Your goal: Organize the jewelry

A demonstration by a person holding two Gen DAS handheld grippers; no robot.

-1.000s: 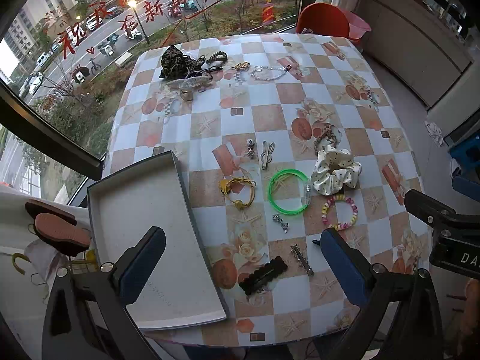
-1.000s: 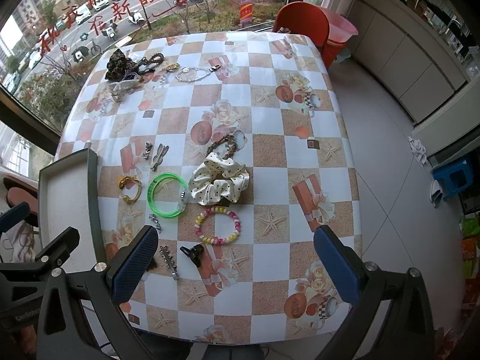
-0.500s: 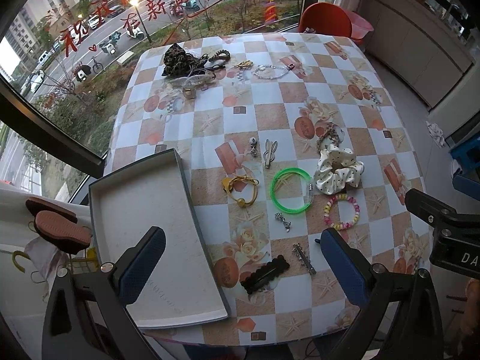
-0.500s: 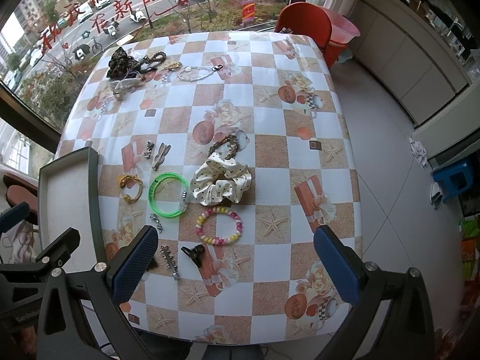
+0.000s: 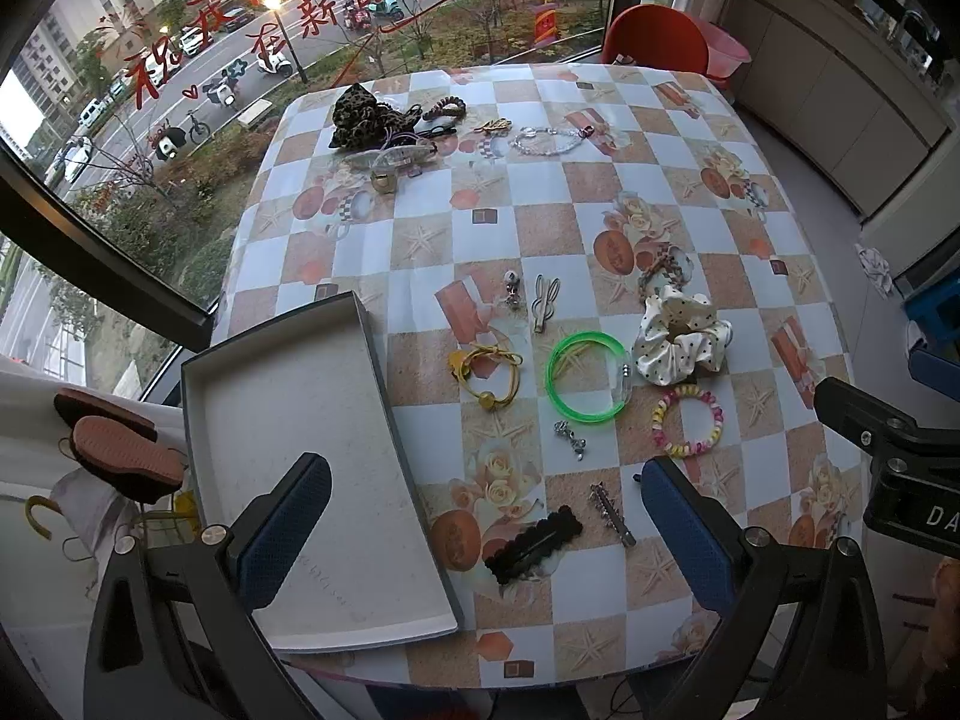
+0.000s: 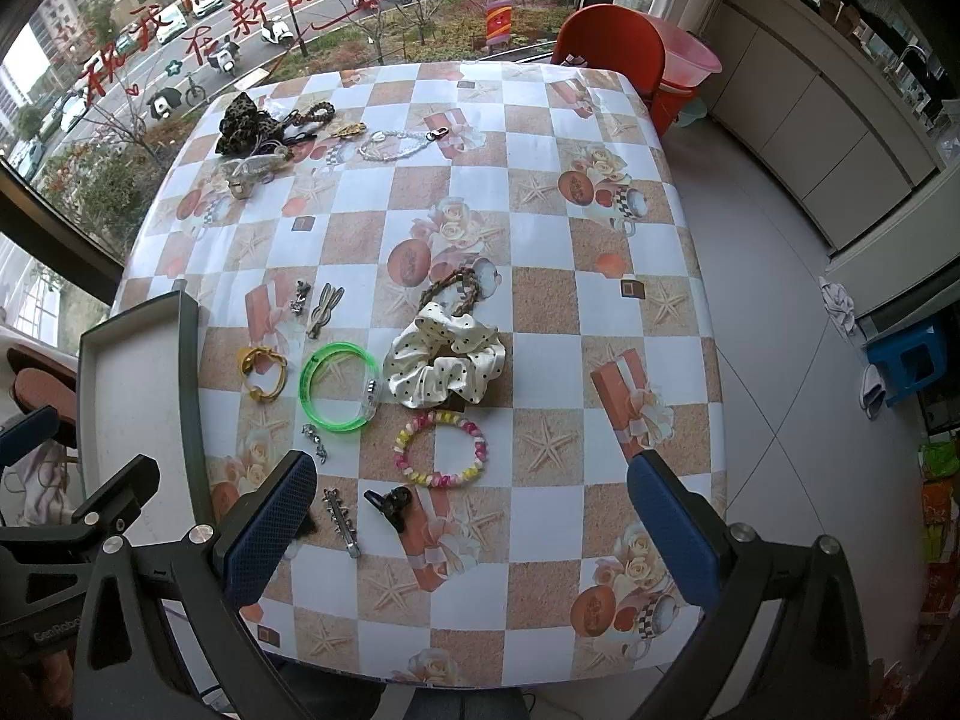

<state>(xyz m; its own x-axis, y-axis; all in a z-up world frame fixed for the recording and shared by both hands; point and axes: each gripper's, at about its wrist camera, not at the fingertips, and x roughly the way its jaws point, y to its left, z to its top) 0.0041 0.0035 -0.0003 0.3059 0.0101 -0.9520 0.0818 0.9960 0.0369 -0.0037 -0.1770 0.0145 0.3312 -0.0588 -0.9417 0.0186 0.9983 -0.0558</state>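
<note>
A grey box lid tray [image 5: 300,396] lies at the table's front left, also in the right wrist view [image 6: 132,396]. Beside it lie a green bangle [image 5: 585,381] [image 6: 339,387], a white dotted scrunchie [image 5: 678,339] [image 6: 444,360], a pastel bead bracelet [image 5: 687,423] [image 6: 441,450], a yellow hair tie [image 5: 486,375], a black scalloped clip [image 5: 534,543], a silver clip [image 5: 612,513] and a black claw clip [image 6: 390,504]. My left gripper [image 5: 480,531] is open and empty above the front edge. My right gripper [image 6: 471,528] is open and empty too.
A second pile lies at the far left: a leopard scrunchie [image 5: 360,117], clips and a clear bead chain [image 5: 549,141]. A red chair [image 6: 612,66] stands behind the table. A window runs along the left. White cabinets and a blue stool [image 6: 912,360] are at the right.
Both grippers have drawn back and up slightly, so the table looks a little smaller. No item on the table has moved.
</note>
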